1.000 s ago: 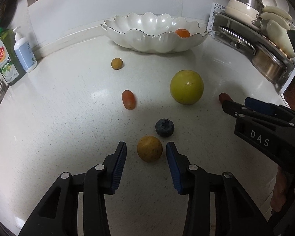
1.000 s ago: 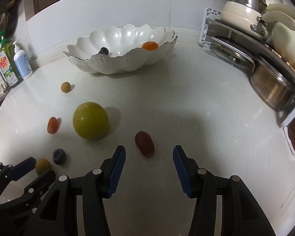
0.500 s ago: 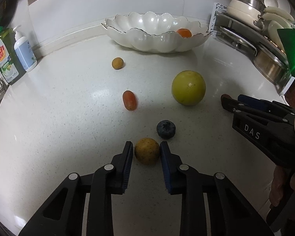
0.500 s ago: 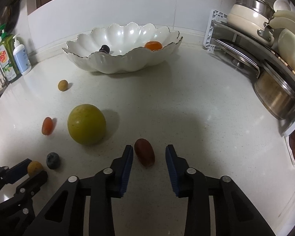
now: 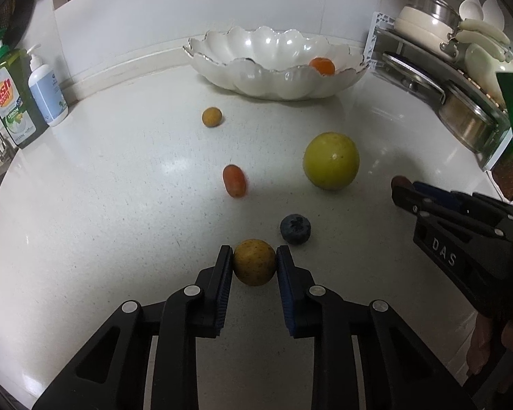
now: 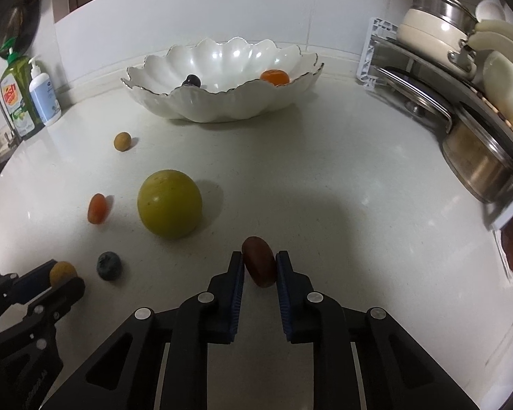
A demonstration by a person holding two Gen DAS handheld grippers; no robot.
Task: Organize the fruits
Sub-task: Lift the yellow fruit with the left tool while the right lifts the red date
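Both jaws are closed on fruit: a yellow fruit [image 5: 254, 266] is pinched by the left gripper [image 5: 254, 266], a dark red fruit [image 6: 259, 261] by the right gripper [image 6: 259, 266], both low over the counter [image 6: 325, 177]. Two fruits are seen in the bowl [image 6: 222, 106]; four others are left loose on the counter.

I see a round speckled yellow-brown fruit [image 5: 254, 266] pinched at 6 o'clock, round dark blueberry [image 5: 295, 229] just beside at 1. Big yellow-green round fruit [image 5: 331, 161] farther at 1, oval orange-red tomato [image 5: 234, 180] at 12. Oval dark red fruit [image 6: 259, 261] pinched in my right view.
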